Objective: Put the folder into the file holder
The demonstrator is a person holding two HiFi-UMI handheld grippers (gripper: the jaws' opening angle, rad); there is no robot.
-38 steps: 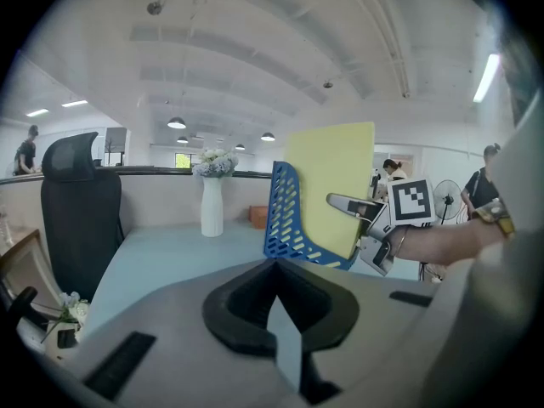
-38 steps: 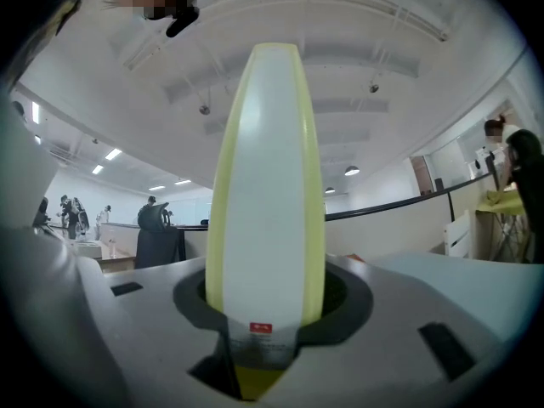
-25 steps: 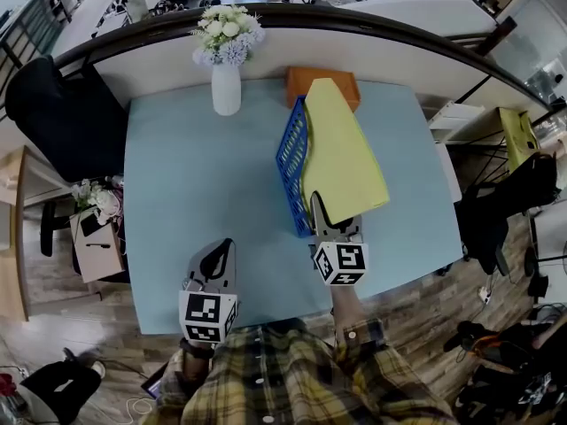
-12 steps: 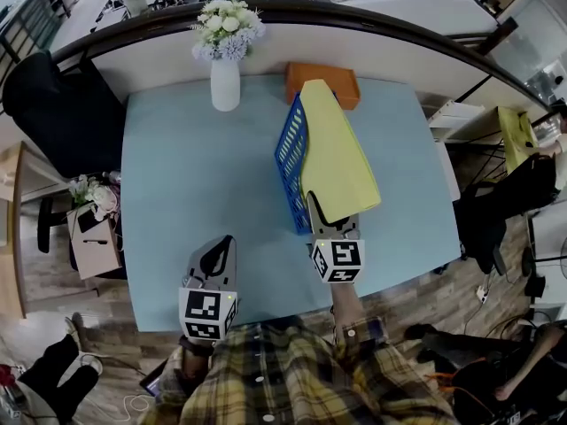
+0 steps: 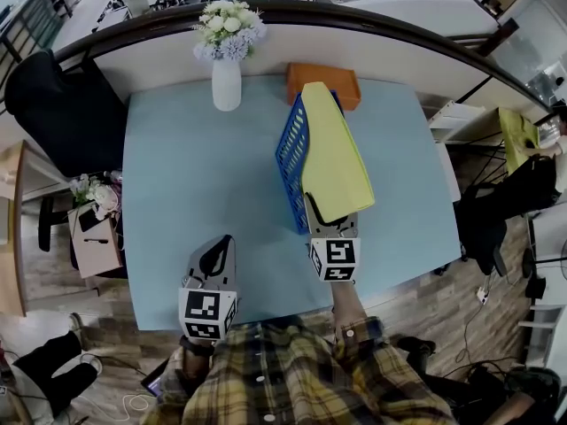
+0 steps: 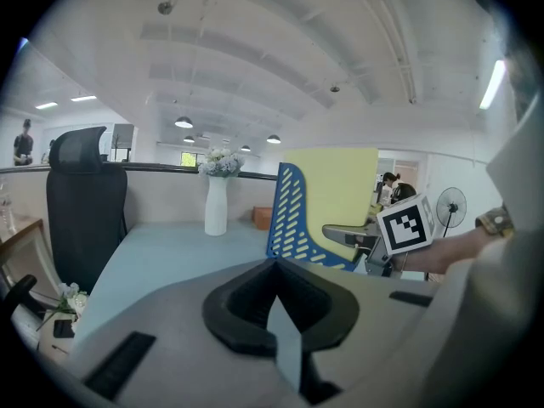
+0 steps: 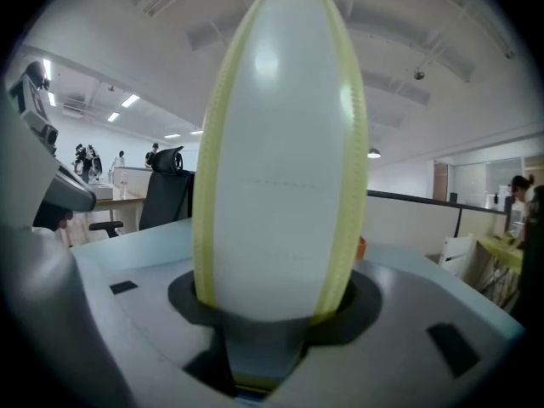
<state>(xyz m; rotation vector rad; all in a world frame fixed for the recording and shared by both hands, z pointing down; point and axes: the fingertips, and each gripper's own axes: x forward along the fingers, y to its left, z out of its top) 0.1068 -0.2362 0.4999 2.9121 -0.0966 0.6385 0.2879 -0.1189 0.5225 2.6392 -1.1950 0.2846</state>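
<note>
A yellow folder (image 5: 335, 153) stands on its edge in the blue mesh file holder (image 5: 291, 162) on the light blue table (image 5: 195, 175), leaning a little to the right. My right gripper (image 5: 321, 215) is at the folder's near lower corner. In the right gripper view the folder (image 7: 280, 143) fills the space between the jaws, which are opening, with a thin dark gap on each side. My left gripper (image 5: 221, 248) hovers shut over the table's near left part, holding nothing. The left gripper view shows the folder (image 6: 340, 185) and the holder (image 6: 293, 219) ahead to the right.
A white vase of flowers (image 5: 227, 82) stands at the table's far edge. An orange box (image 5: 323, 76) sits behind the holder. A black office chair (image 5: 62, 113) is at the table's left. A low partition runs along the far side.
The folder has swung more upright and closer to the holder. My right gripper has shifted slightly left with it. The left gripper has stayed put.
</note>
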